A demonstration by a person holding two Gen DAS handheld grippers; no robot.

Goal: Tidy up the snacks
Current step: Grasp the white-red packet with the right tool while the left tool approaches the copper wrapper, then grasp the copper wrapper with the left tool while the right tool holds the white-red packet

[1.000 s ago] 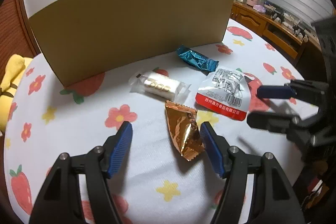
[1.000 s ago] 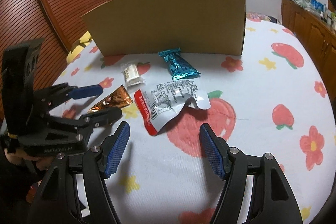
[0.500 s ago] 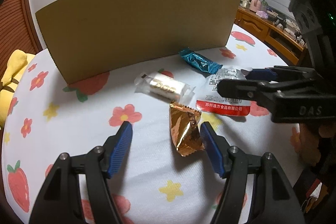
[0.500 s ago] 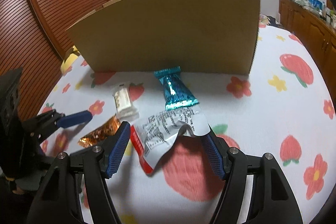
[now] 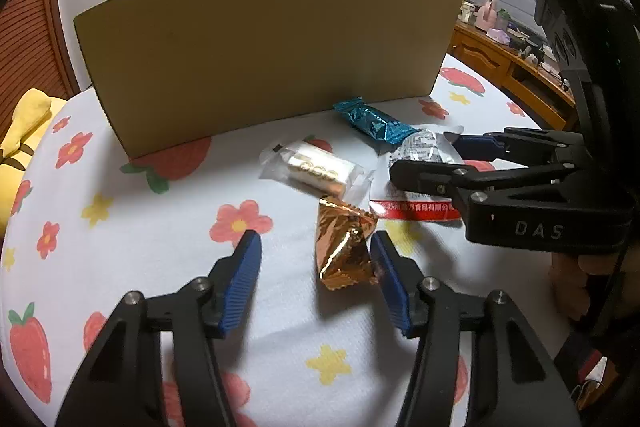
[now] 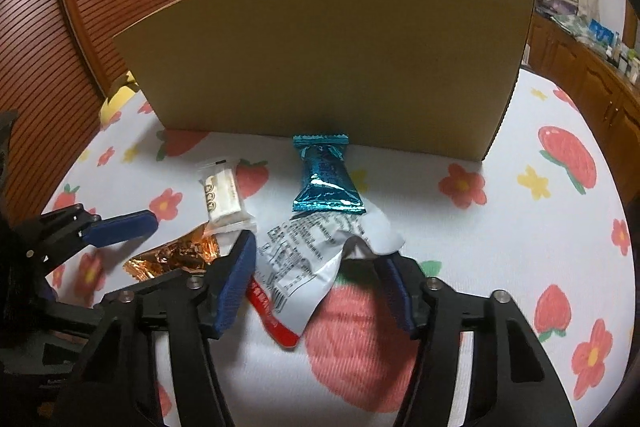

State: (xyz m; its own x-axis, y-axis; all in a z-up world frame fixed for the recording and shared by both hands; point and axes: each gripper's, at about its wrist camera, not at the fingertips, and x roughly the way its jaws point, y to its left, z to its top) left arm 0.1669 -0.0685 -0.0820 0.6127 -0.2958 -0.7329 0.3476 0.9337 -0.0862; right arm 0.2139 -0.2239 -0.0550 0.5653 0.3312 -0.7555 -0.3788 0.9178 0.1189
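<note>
Four snack packets lie on the strawberry-print cloth in front of a tall cardboard box [image 5: 260, 59] [image 6: 328, 67]. A gold foil packet [image 5: 344, 247] [image 6: 172, 255] sits between the closing jaws of my left gripper [image 5: 316, 279] [image 6: 140, 251], close to the right pad and well clear of the left pad. My right gripper [image 6: 316, 283] [image 5: 440, 159] is also closing, its jaws astride a crumpled white-and-red packet [image 6: 304, 259] [image 5: 420, 151] without a clear squeeze. A teal foil packet [image 5: 372, 121] [image 6: 326, 179] and a clear-wrapped white snack [image 5: 316, 169] [image 6: 224, 195] lie farther back, untouched.
The two grippers stand close side by side, left of right. A yellow plush toy [image 5: 24, 131] rests at the table's left edge. Wooden cabinets [image 5: 520, 75] [image 6: 600, 87] with clutter on top line the right wall, and slatted wooden doors [image 6: 60, 27] the left.
My right gripper has slid forward, so the white-and-red packet now lies between its jaws. Both grippers' jaws have narrowed. The left gripper has stayed by the gold packet.
</note>
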